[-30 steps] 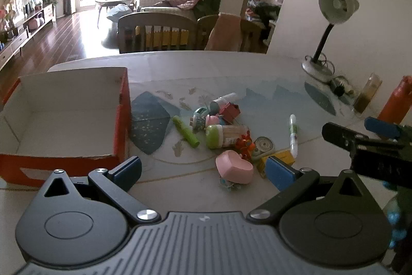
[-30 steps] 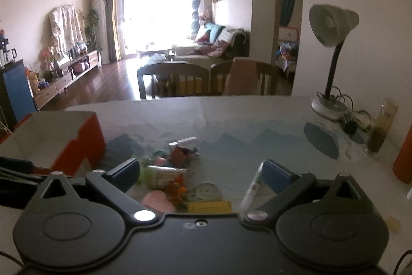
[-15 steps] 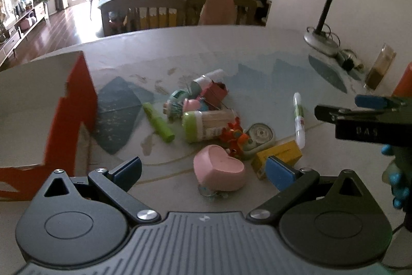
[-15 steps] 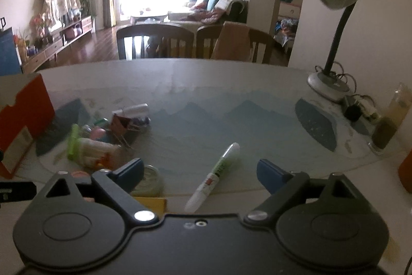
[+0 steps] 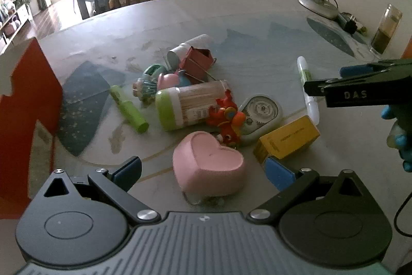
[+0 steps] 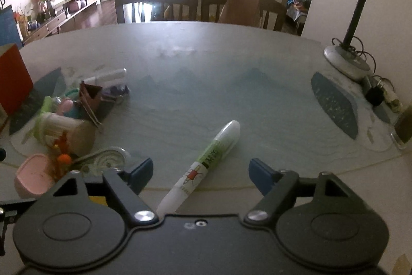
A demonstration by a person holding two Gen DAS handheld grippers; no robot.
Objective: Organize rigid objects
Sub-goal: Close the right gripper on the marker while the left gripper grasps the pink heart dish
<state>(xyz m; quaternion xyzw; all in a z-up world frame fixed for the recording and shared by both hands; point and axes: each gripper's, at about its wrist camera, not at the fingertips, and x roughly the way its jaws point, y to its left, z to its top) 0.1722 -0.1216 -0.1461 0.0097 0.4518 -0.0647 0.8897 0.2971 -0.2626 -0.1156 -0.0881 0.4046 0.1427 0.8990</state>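
Left gripper [image 5: 203,170] hangs over the near side of the clutter w/ jaws wide apart, nothing pressed between them; the pink heart-shaped dish [image 5: 208,168] sits between the blue pads, untouched, resting on the surface [image 5: 231,25]. Right gripper [image 6: 199,172] has jaws closing but the pads are clear of the white-and-green marker [image 6: 206,161], which lies on the surface between them, tip pointing far-right. Seen from the left cam, the right gripper comes in from the right edge above that same marker, held by a hand in a blue glove [image 5: 399,130]. Rest of the pile sits left of the marker, approx mid-surface: yellow box [image 5: 288,138] just right of the heart dish, round grey-green tape dispenser [image 5: 260,115] touching the box's far-left side, red-orange toy figure [image 5: 226,117] against the dispenser, toothpick jar w/ green lid [image 5: 190,105] lying on its side, green tube [image 5: 128,110] to its left, dark red box [image 5: 195,63] and white bottle [image 5: 190,45] at the far end, small pink & teal bits between. Orange cardboard box [image 5: 33,99] stands at the far left, well apart from the marker. Desk lamp [image 6: 355,17] & brown glass [image 5: 386,30] at the far right near the wall.
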